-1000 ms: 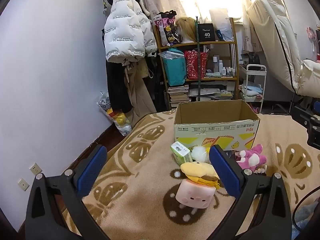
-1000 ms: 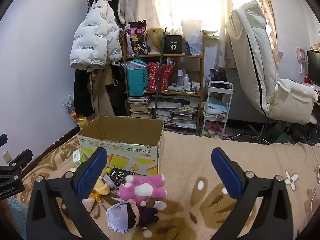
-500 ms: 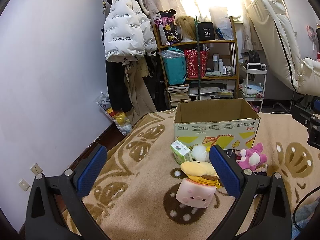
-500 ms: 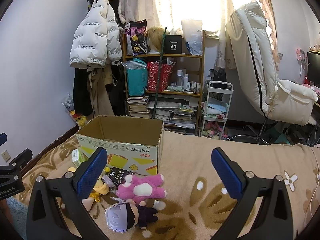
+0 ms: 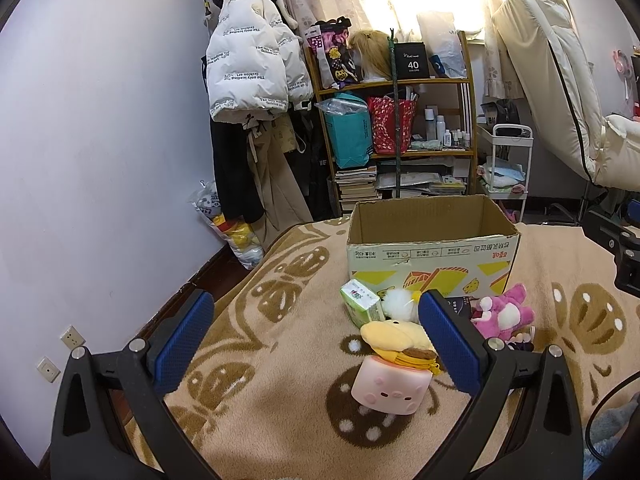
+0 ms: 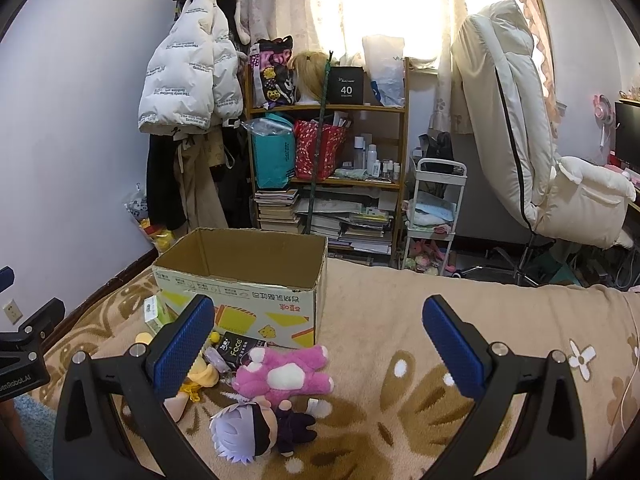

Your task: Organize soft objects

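Note:
An open cardboard box (image 5: 432, 256) (image 6: 240, 292) stands on the patterned blanket. In front of it lie soft toys: a pink pig cube (image 5: 390, 386), a yellow duck plush (image 5: 396, 338) on top of it, a white pompom (image 5: 396, 302), a green tissue pack (image 5: 360, 306) (image 6: 154, 314) and a pink plush (image 5: 504, 316) (image 6: 288, 372). A white-haired doll (image 6: 256, 432) lies below the pink plush. My left gripper (image 5: 316, 340) is open, the toys near its right finger. My right gripper (image 6: 316, 344) is open above the pink plush, holding nothing.
A black face-mask packet (image 6: 236, 350) lies by the box. Behind the bed stand a cluttered shelf (image 6: 328, 148), a white cart (image 6: 436, 208), hanging coats (image 5: 252, 76) and a cream chair (image 6: 536, 152). The blanket (image 6: 400, 320) runs right of the box.

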The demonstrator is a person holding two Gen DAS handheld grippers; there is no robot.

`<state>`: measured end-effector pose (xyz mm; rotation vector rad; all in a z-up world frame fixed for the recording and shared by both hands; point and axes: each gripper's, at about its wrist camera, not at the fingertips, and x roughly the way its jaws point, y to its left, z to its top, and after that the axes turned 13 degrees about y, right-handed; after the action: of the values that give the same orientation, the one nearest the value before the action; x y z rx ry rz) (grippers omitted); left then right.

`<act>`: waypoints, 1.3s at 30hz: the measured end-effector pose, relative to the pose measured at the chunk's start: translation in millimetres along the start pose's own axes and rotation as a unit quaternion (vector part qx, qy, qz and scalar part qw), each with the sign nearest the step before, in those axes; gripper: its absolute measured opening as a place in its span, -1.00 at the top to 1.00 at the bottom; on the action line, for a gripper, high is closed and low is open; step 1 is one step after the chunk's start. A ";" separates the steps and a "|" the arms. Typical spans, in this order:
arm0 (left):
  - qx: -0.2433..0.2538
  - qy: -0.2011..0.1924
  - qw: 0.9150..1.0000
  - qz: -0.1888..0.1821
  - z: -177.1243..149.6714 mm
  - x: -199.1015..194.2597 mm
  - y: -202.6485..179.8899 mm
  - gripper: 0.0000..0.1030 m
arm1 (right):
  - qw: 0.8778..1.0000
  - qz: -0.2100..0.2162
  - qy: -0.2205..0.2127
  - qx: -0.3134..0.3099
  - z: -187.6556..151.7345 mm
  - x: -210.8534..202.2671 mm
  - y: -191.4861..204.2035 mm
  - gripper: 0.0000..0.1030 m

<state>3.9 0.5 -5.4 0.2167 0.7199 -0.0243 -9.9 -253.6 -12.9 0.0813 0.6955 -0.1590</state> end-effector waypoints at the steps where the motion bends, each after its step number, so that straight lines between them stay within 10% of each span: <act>1: 0.000 0.001 1.000 0.000 -0.1 0.5 -0.2 -0.96 | 1.000 0.000 0.000 0.000 0.6 -0.4 -0.3 -1.00; 39: 0.001 0.001 1.000 0.004 -2.8 4.3 -1.2 -0.96 | 1.000 0.001 0.005 -0.001 1.3 0.9 -0.8 -1.00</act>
<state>5.2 0.2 -10.5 0.2218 0.7209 -0.0179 -8.6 -254.6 -12.6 0.0805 0.7048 -0.1568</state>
